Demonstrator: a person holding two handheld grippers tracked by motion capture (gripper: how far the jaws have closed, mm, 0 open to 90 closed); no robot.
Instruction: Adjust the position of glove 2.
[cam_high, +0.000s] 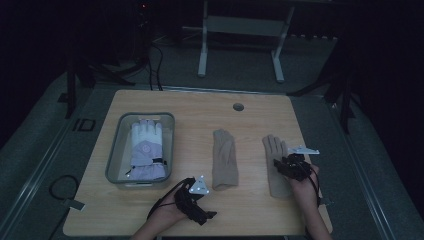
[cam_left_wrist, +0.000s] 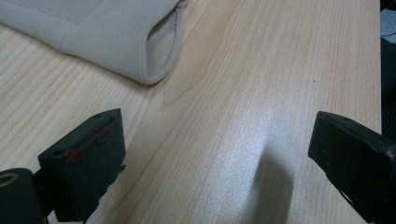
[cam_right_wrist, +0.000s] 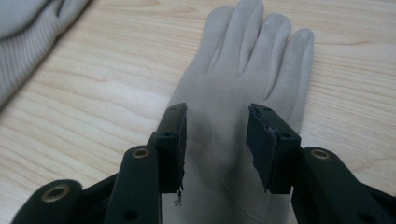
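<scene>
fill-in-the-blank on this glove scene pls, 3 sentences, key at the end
1. The white and lilac padded ski glove lies inside the grey plastic ____.
2. The right gripper hangs over the right-hand beige fabric glove with its jaws ____.
3. The left gripper has only bare ____ tabletop between its jaws.

Missing words: bin; open; wooden

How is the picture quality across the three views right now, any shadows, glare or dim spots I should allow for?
High view: dim overall, surroundings almost black, the table lit but muted. Left gripper view: soft glare on the wood with a dark shadow patch between the open jaws of the left gripper; the beige glove cuff is sharp. Right gripper view: evenly lit, a shadow under the right gripper on the right-hand beige glove.
</scene>
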